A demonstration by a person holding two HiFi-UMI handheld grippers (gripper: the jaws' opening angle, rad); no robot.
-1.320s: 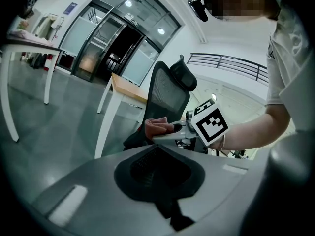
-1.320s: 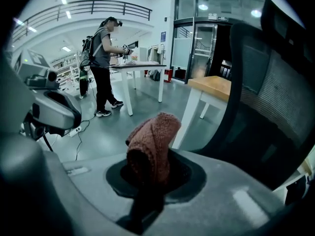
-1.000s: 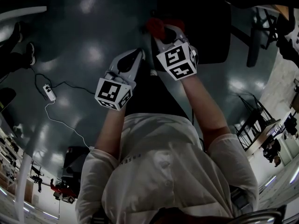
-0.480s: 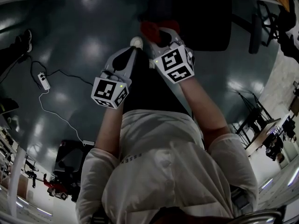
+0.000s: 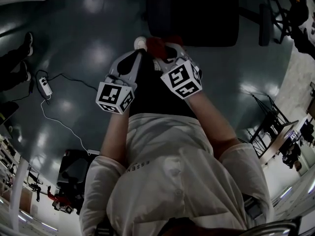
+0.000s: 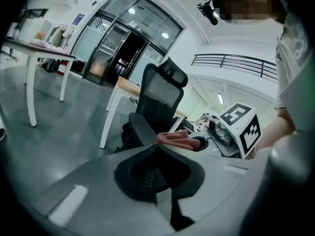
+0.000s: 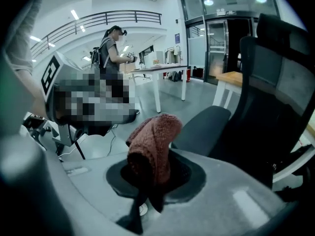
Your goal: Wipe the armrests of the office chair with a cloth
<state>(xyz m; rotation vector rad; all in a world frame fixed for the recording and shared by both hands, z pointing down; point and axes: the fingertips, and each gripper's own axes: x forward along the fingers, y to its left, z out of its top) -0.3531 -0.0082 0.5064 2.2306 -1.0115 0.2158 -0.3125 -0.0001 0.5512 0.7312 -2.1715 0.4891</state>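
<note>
Moved closer to office chair. Clamping cloth in right gripper, left gripper closed, empty. Press flat along armrest ahead.

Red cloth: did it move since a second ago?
Yes. The red cloth slid down the head view, from over the chair seat to its near edge.

The tongs grip red cloth (knitted); chair beyond.
</note>
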